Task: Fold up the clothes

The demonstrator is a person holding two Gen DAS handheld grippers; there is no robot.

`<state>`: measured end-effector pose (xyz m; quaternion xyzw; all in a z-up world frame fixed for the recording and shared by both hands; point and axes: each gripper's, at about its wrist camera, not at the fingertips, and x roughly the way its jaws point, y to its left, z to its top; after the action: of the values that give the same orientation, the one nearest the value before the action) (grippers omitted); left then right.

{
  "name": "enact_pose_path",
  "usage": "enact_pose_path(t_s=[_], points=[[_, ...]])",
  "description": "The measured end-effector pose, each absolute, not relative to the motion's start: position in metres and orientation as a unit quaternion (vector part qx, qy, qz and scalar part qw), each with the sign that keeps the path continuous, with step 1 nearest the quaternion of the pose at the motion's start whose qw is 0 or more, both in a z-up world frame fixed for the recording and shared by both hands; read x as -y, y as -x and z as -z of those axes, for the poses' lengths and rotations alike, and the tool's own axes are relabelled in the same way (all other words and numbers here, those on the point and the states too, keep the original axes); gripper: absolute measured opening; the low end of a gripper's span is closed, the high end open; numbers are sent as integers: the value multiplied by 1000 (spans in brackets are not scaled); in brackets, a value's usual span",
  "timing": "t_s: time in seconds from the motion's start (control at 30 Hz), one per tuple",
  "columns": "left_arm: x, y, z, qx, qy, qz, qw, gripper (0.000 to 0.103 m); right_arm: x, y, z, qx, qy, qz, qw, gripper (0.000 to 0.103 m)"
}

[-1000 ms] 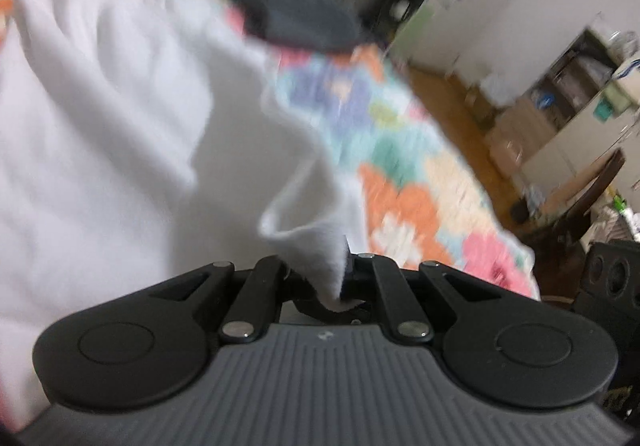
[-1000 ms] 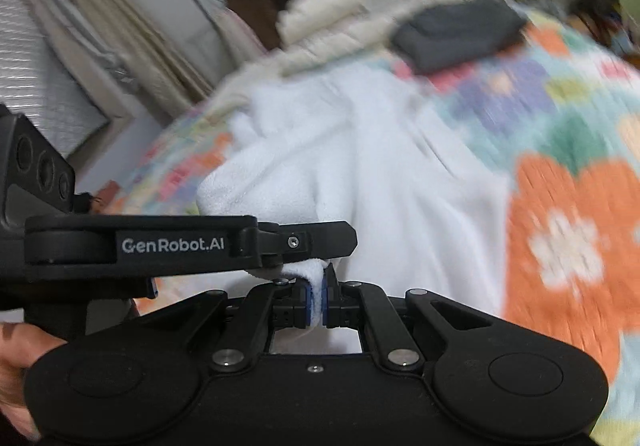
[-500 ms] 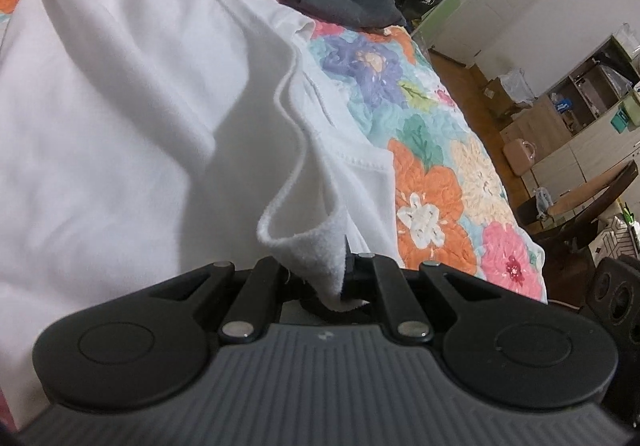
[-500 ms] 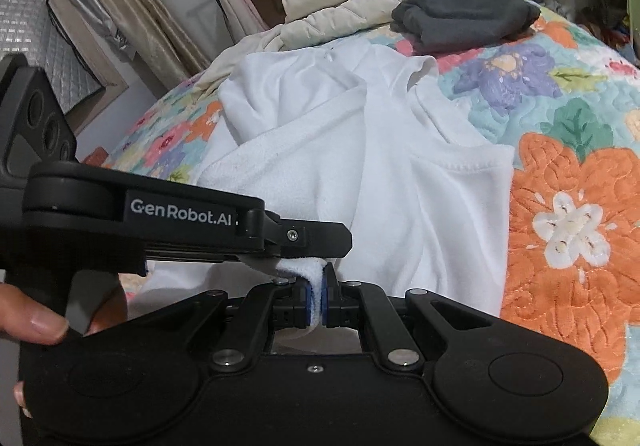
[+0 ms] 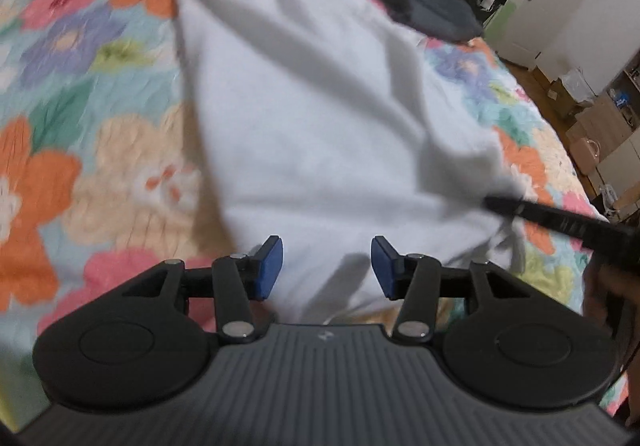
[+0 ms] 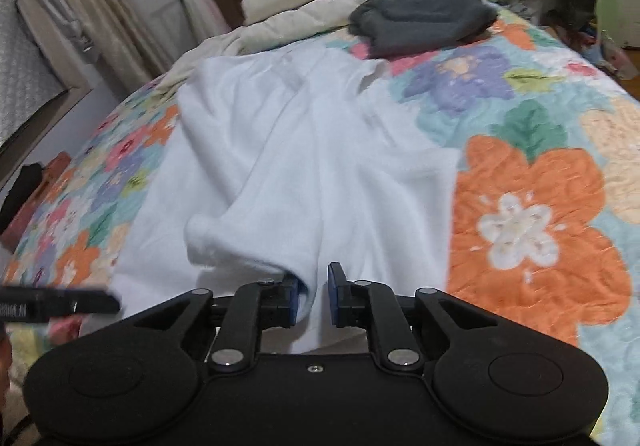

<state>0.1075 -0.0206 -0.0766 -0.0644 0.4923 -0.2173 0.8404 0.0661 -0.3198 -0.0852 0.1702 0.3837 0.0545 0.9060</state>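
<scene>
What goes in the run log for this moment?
step: fold released | left claw: just opened, empty | right claw: just opening, cloth between pads, unclamped | white garment: on floral quilt

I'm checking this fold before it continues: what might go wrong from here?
1. The right tool has just been opening, but the white garment hem lies between its jaws against one pad; pulling away may drag it.
2. The left tool, just opened and holding nothing, leaves a raised, creased fold that may slump.
3. The dark grey garment lies near the collar.

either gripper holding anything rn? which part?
Nothing held. Left gripper has just opened, clear of the white garment. Right gripper has just opened too; the hem lies loose between its fingers.
</scene>
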Motion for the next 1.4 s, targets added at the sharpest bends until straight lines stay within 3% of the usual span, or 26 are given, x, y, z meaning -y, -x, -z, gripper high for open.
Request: enact_pose_path(t_s=[0.37,0.5,0.57,0.6,0.63,0.67,0.83,1.07,1.4], points=[[39,-85,77,-466,-20,259,846,59,344,-71,78,-369,-193,-37,909,24],[62,-86,83,-451,-65,270,848,64,350,-97,84,-371,-222,-59,900,36],[68,-84,85,-439,-83,256,857,53,352,-117,91,-393,-236,-60,886,36],[68,-84,86,-440,-87,248,859,19,352,-123,92,-395,-241,-59,885,28],[67,-84,88,-442,-90,239,860,5,352,-126,92,-392,-240,-57,886,19],[63,-84,86,-443,-80,237,861,5,351,-127,90,-390,-233,-56,889,9],[47,-77,74,-427,-57,219,875,5,352,-98,68,-347,-208,-55,913,8],[38,-61,52,-398,-62,195,894,5,362,-18,81,-362,-303,-26,881,7],[24,-40,22,-389,-55,162,905,5,355,-21,57,-358,-308,-71,879,7]])
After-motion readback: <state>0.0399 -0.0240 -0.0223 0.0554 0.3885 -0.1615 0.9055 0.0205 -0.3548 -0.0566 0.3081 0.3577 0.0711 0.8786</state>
